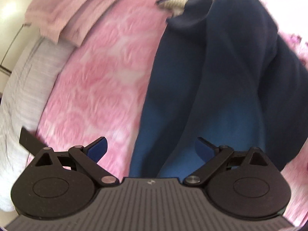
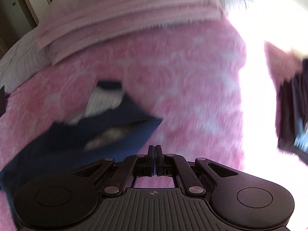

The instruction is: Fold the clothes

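Left claw point(image 1: 151, 150) spread wide, blue-padded fingers point(image 1: 98, 149) well apart and angled outward, right claw point(image 2: 156, 154) pressed fully together, fingers parallel, nothing visible between them

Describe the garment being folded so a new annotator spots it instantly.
Start from the pink rose-patterned fleece blanket that covers the bed. On it lies the navy garment, a long dark blue piece running away from the open left tongs. It is the only dark item in that view, with a light ribbed lining showing at its far end, unlike the pale pink folded fabric nearby.
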The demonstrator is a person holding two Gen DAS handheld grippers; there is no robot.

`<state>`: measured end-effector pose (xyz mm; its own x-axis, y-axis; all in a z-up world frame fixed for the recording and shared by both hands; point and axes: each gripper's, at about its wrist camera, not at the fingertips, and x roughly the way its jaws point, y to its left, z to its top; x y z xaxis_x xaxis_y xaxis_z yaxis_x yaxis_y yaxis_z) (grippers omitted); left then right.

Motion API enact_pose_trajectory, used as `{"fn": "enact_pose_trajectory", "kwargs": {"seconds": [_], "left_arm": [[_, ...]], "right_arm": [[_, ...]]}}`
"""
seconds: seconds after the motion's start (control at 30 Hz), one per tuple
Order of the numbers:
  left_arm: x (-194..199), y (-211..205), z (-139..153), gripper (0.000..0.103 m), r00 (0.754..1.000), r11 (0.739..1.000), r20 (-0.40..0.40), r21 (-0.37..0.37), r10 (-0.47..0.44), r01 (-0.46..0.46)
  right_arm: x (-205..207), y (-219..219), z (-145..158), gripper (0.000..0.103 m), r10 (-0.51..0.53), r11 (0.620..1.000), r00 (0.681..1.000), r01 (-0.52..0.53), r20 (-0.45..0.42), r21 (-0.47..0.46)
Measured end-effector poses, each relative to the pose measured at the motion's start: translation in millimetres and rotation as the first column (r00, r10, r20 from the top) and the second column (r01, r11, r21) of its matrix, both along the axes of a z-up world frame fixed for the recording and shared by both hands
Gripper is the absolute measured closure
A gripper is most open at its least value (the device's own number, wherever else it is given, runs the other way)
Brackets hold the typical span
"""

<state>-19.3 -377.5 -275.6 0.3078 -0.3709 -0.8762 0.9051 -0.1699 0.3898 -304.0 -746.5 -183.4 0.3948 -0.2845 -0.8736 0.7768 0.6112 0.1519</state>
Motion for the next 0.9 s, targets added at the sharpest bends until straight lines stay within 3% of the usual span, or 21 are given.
{"fn": "enact_pose_trajectory", "kwargs": {"seconds": [0.03, 0.1, 0.17, 0.2, 0.23, 0.3, 0.37, 0.43, 0.53, 0.6, 0.63, 0.67, 0.73, 0.77, 0.8, 0.83, 0.9], "left_arm": [[8.0, 3.0, -3.2, 0.007, 1.000, 1.000, 0.010, 0.018, 0.006, -0.006], [23.6, 13.6, -8.7, 0.007, 1.000, 0.998, 0.013, 0.051, 0.025, -0.025], [43.0, 20.9, -17.4, 0.008, 0.999, 0.995, -0.009, 0.091, 0.045, -0.044], [52.3, 24.8, -21.4, 0.009, 0.998, 0.993, -0.024, 0.103, 0.052, -0.049], [61.6, 28.1, -25.3, 0.011, 0.997, 0.992, -0.049, 0.110, 0.063, -0.058], [83.6, 32.7, -32.8, 0.018, 0.983, 0.989, -0.147, 0.118, 0.110, -0.093], [106.3, 33.1, -41.0, 0.020, 0.949, 0.983, -0.270, 0.125, 0.165, -0.135], [120.0, 30.7, -53.0, 0.021, 0.916, 0.978, -0.354, 0.148, 0.190, -0.146], [130.1, 30.0, -66.4, 0.034, 0.871, 0.975, -0.447, 0.169, 0.206, -0.144], [130.7, 31.0, -66.1, 0.059, 0.855, 0.981, -0.488, 0.159, 0.176, -0.112], [129.7, 32.6, -60.3, 0.096, 0.846, 0.984, -0.510, 0.148, 0.158, -0.094], [128.3, 34.5, -54.2, 0.100, 0.839, 0.987, -0.525, 0.136, 0.141, -0.080], [123.0, 43.1, -37.9, 0.100, 0.855, 0.992, -0.505, 0.098, 0.116, -0.076], [121.9, 49.6, -27.1, 0.100, 0.855, 0.993, -0.505, 0.081, 0.117, -0.088], [120.9, 56.1, -16.2, 0.100, 0.854, 0.993, -0.506, 0.064, 0.118, -0.099], [119.8, 62.9, -5.2, 0.100, 0.854, 0.993, -0.507, 0.047, 0.120, -0.112], [115.6, 78.5, 18.6, 0.100, 0.847, 0.989, -0.513, 0.026, 0.137, -0.144]], "right_arm": [[-6.1, 15.3, -8.5, 0.103, 0.015, 0.999, 1.000, -0.015, -0.004, 0.040], [-17.8, 48.9, -25.8, 0.099, 0.054, 0.992, 0.998, -0.053, -0.012, 0.114], [-25.3, 88.1, -41.9, 0.076, 0.101, 0.978, 0.995, -0.096, -0.021, 0.183], [-29.2, 107.7, -47.8, 0.053, 0.107, 0.972, 0.994, -0.101, -0.015, 0.212], [-33.2, 127.3, -53.6, 0.047, 0.111, 0.965, 0.994, -0.106, -0.009, 0.240], [-36.2, 160.0, -63.1, 0.047, 0.115, 0.950, 0.993, -0.113, 0.013, 0.290], [-37.6, 189.8, -72.3, 0.047, 0.096, 0.937, 0.994, -0.105, 0.043, 0.333], [-36.8, 212.2, -77.9, 0.047, 0.073, 0.938, 0.996, -0.086, 0.051, 0.336], [-34.5, 238.4, -87.6, 0.046, 0.028, 0.948, 0.998, -0.046, 0.062, 0.313], [-33.4, 248.9, -89.0, 0.040, 0.001, 0.959, 0.998, -0.017, 0.055, 0.283], [-32.9, 251.1, -88.8, 0.039, -0.013, 0.961, 0.999, -0.002, 0.051, 0.276], [-32.4, 253.3, -88.5, 0.039, -0.027, 0.963, 0.999, 0.013, 0.047, 0.269], [-31.5, 257.6, -87.9, 0.042, -0.055, 0.966, 0.998, 0.043, 0.040, 0.254], [-31.0, 259.8, -87.6, 0.053, -0.069, 0.967, 0.997, 0.058, 0.036, 0.247], [-31.1, 259.7, -87.3, 0.092, -0.062, 0.966, 0.998, 0.055, 0.022, 0.251], [-32.4, 255.6, -86.3, 0.099, -0.056, 0.959, 0.998, 0.049, 0.017, 0.280], [-40.7, 250.8, -70.5, 0.100, -0.024, 0.961, 1.000, 0.025, -0.005, 0.277]]}}
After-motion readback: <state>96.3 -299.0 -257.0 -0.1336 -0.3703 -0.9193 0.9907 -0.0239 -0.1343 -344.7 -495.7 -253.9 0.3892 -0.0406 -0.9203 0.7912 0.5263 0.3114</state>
